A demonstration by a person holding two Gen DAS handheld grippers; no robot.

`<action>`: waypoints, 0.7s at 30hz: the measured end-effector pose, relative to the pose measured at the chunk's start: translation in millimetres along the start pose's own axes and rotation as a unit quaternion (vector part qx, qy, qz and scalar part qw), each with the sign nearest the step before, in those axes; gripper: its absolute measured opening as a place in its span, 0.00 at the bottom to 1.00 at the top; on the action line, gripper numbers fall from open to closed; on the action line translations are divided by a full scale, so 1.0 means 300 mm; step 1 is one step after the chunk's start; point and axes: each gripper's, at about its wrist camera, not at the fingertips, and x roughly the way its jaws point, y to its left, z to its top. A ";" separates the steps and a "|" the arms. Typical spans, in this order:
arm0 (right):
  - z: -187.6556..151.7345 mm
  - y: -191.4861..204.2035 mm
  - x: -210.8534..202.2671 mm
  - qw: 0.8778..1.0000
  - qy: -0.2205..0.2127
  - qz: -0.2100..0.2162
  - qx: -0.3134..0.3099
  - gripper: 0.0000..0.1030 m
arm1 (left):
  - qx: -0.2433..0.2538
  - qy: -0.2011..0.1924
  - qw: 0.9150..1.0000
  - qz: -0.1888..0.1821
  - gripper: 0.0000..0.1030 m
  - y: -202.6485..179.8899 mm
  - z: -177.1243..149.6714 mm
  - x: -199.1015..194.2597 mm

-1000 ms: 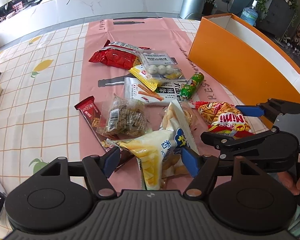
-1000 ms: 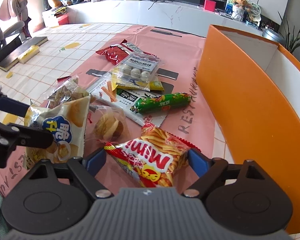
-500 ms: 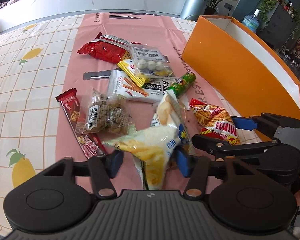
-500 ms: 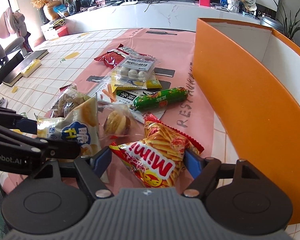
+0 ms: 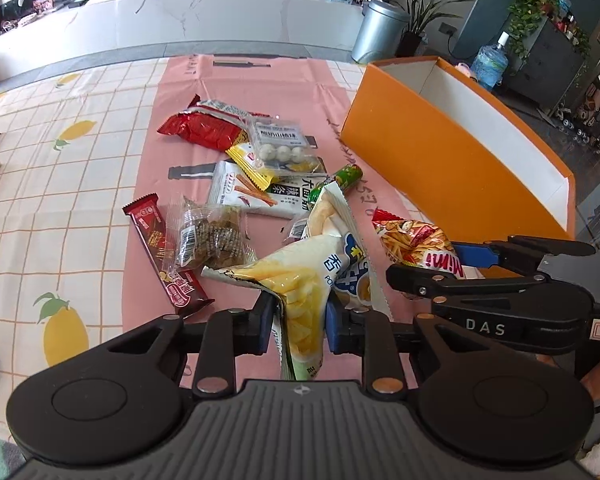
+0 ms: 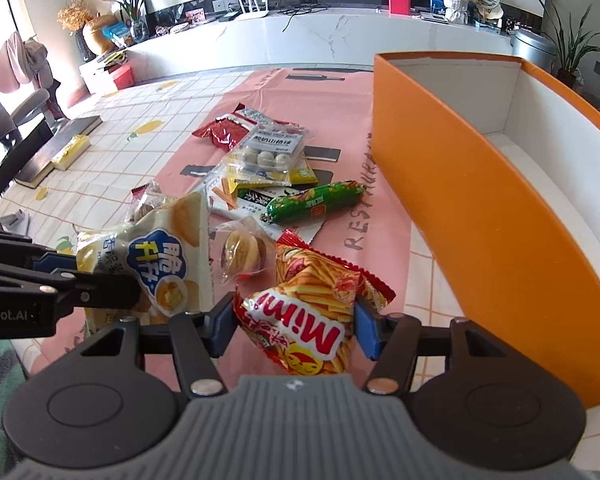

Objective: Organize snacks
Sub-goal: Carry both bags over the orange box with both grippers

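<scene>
Left wrist view: a pink runner [image 5: 236, 92] crossed the checked tablecloth [image 5: 60, 184], a white counter behind. The left gripper [image 5: 298, 320] was closing, pads pinching the yellow chip bag [image 5: 300, 280], whose lower end was hidden behind the tool. Right wrist view: the orange box [image 6: 480, 208] stood right, its near end cut off. The right gripper [image 6: 294, 326] was closing on the Mimi pack [image 6: 312, 312], pads pressing both sides.

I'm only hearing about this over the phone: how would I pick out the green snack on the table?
Start at the big orange box on the pink table runner. Just beside its long wall, at the near edge of the snack pile, lies the green sausage. It is the only green, tube-shaped packet; its neighbours are flat bags.
</scene>
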 end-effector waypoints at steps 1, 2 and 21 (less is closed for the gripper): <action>0.002 -0.003 -0.018 1.000 -0.004 0.000 0.001 0.56 | -0.001 -0.004 1.000 0.001 0.28 -0.003 -0.001 -0.016; 0.004 -0.006 -0.036 1.000 -0.008 0.000 0.002 0.56 | -0.001 -0.007 1.000 0.002 0.28 -0.007 -0.001 -0.032; 0.149 -0.220 -0.443 0.995 -0.057 -0.051 -0.058 0.56 | 0.108 -0.063 0.992 -0.002 0.27 -0.404 0.212 -0.149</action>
